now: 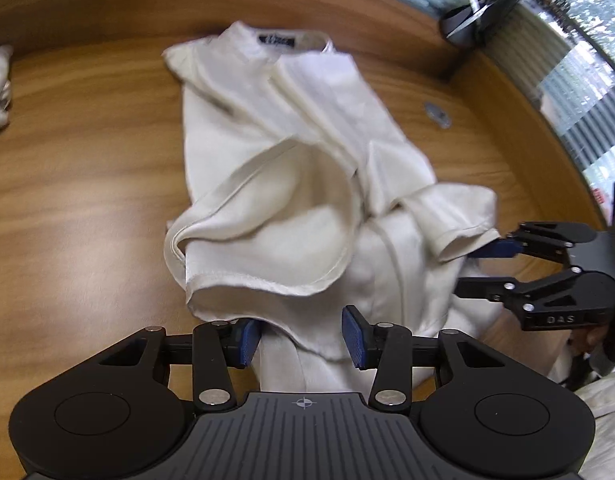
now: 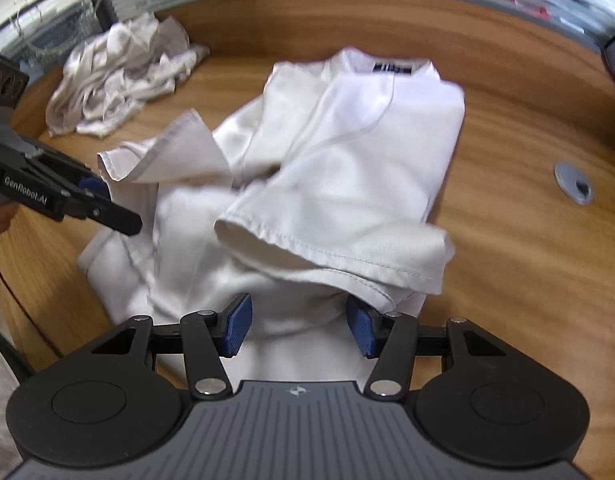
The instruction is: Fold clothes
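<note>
2 grippers are down low at the near hem of the white shirt (image 1: 307, 160), both angled steeply toward the wooden table (image 1: 87, 160). The left gripper (image 1: 301, 340) has its blue pads (image 1: 353, 338) set apart with a band of hem cloth lying between them, the pads not pressing on it. The right gripper (image 2: 299, 330) shows the same picture: blue pads (image 2: 361, 334) spread, white fabric between and under them, no squeeze visible. Just beyond, a short sleeve (image 2: 339, 240) flops across the shirt's middle, rumpled and half turned over. Farther on, the shirt stretches away along the table to its collar (image 1: 277, 40) with a dark label. At the far left edge, a crumpled pile of pale clothes (image 2: 115, 84) waits.
</note>
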Action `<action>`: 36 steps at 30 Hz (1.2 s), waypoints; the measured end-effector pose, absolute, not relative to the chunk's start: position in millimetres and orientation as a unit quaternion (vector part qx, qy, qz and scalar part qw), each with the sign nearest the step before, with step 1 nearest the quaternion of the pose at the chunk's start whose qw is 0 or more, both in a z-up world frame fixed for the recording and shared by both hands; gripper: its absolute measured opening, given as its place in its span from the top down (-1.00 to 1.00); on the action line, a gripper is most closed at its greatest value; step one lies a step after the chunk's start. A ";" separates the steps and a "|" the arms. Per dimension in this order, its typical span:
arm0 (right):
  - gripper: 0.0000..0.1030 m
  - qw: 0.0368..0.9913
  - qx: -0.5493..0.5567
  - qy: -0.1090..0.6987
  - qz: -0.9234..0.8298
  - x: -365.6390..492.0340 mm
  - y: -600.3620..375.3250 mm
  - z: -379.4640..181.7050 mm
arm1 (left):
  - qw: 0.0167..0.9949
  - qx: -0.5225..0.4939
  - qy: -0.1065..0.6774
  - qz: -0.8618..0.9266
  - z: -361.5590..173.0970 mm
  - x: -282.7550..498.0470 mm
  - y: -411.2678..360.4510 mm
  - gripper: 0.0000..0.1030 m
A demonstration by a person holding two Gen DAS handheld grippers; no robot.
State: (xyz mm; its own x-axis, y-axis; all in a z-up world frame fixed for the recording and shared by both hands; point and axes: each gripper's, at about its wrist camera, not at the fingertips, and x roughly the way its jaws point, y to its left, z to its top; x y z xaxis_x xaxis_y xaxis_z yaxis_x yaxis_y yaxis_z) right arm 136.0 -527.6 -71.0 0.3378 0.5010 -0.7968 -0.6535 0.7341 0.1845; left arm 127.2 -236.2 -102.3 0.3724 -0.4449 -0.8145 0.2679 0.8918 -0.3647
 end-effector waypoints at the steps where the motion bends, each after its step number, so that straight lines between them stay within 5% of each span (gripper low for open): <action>1: -0.16 0.816 -0.078 0.450 0.355 142.3 -526.9 -67.8 | 0.825 -0.089 0.513 -0.218 -99.8 132.5 -235.9 0.10; 14: -0.16 0.836 -0.065 0.473 0.270 238.3 -506.0 -39.8 | 0.844 -0.204 0.485 -0.105 -78.5 205.7 -197.3 0.10; 20: -0.24 0.830 -0.063 0.470 0.295 219.4 -508.4 -16.9 | 0.841 -0.256 0.469 -0.082 -63.9 193.7 -182.1 -0.11; 36: -0.24 0.768 -0.143 0.506 0.367 114.6 -482.6 -75.1 | 0.839 -0.091 0.516 -0.144 -57.7 127.2 -215.5 -0.22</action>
